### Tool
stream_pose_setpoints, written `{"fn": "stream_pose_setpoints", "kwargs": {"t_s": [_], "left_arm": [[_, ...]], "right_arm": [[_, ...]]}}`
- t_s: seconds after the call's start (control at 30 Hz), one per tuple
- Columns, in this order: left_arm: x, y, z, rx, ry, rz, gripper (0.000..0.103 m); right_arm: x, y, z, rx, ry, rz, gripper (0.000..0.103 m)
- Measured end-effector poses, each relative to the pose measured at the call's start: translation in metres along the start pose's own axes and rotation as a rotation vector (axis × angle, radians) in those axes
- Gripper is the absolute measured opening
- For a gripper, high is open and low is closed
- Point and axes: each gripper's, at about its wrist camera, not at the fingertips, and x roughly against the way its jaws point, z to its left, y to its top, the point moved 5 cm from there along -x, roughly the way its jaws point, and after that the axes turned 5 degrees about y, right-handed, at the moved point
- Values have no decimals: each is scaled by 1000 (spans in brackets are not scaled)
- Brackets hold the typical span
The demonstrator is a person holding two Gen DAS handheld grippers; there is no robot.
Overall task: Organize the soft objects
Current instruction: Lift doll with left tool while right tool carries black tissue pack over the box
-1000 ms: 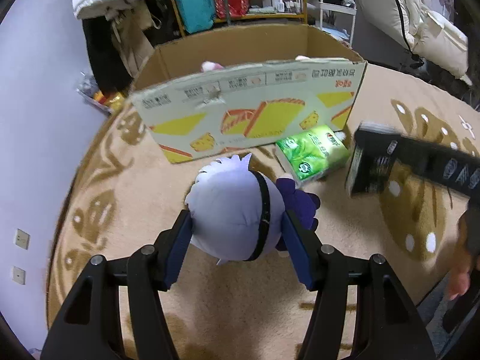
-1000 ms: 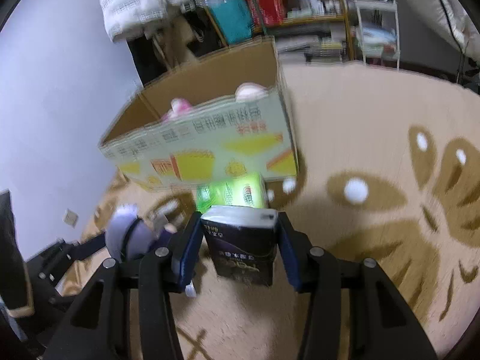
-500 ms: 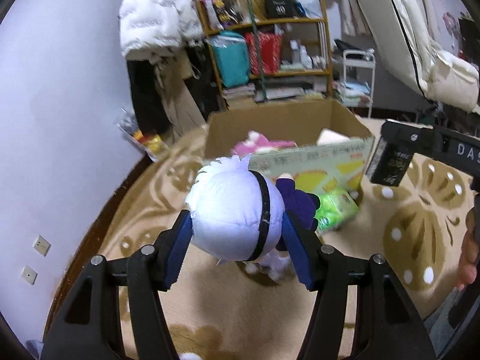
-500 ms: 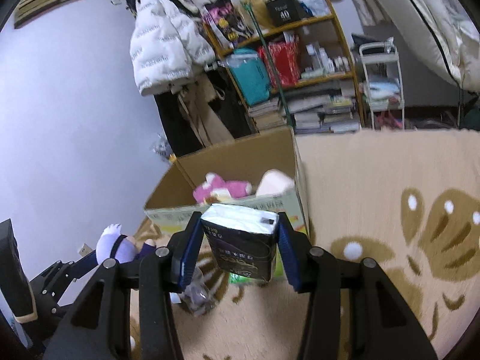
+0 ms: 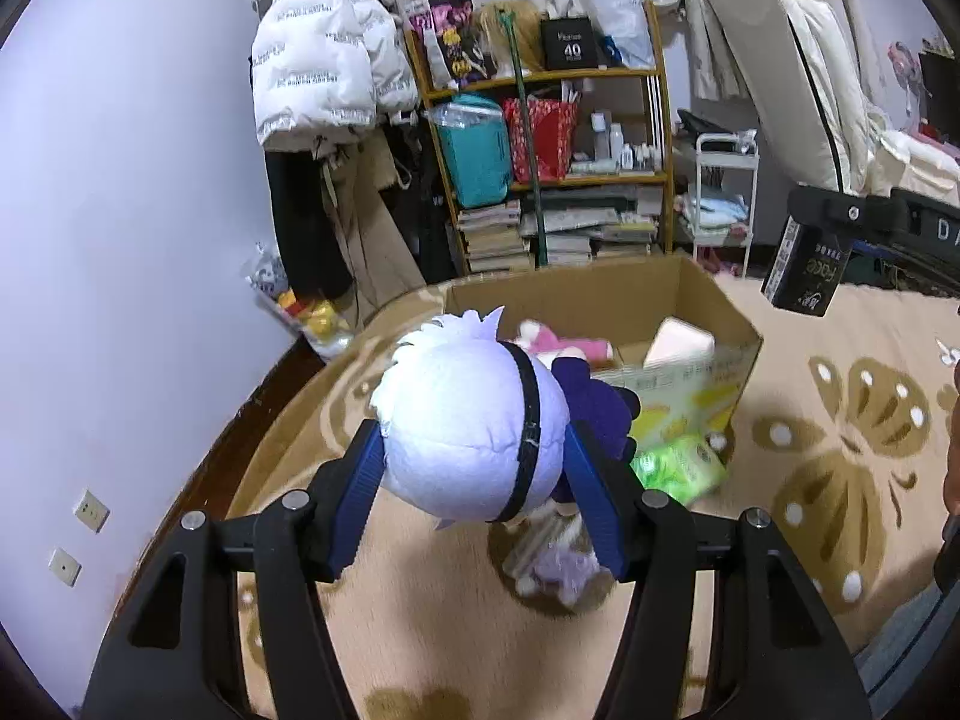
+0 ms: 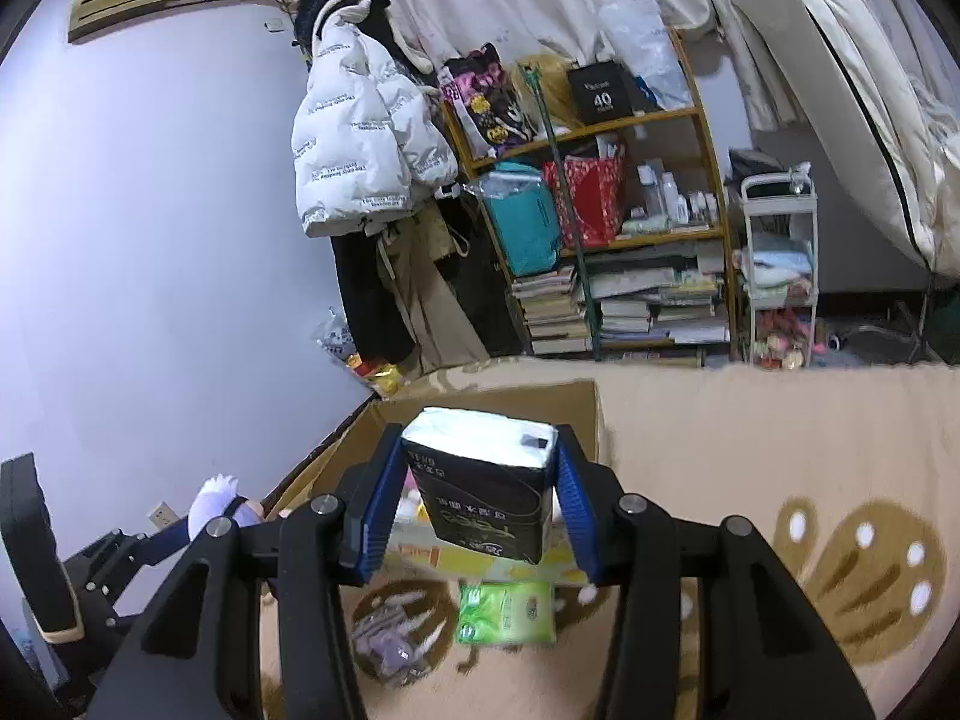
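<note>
My left gripper [image 5: 477,483] is shut on a plush doll [image 5: 474,432] with a pale lilac head and a black band, held above the carpet in front of an open cardboard box [image 5: 690,294]. My right gripper [image 6: 477,501] is shut on a black tissue pack [image 6: 486,492] with white tissue showing on top; the tissue pack [image 5: 807,270] also hangs at the right of the left wrist view. The plush doll [image 6: 219,501] shows at lower left of the right wrist view. A pink plush [image 5: 564,345] and a pale soft block [image 5: 678,342] lie inside the box.
A green tissue pack [image 6: 504,612] and a small clear bag [image 6: 390,642] lie on the beige patterned carpet [image 6: 780,456] before the box. A cluttered shelf [image 5: 570,168], a hanging white jacket [image 5: 312,60] and a white cart [image 6: 777,270] stand behind it. Purple wall on the left.
Both grippers have risen with their loads and tilted up, so the view now looks over the box's front wall into the box and onto the shelf behind.
</note>
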Motion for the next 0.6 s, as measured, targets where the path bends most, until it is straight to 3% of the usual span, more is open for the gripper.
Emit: {"fn": "stream_pose_setpoints", "kwargs": {"t_s": [0.27, 0.6], "left_arm": [[-18, 42, 10, 20, 36, -83, 60], [-56, 62, 0, 49, 28, -104, 60]], "right_arm": [[-26, 23, 0, 53, -6, 1, 51], [-60, 30, 0, 114, -11, -23, 51]]}}
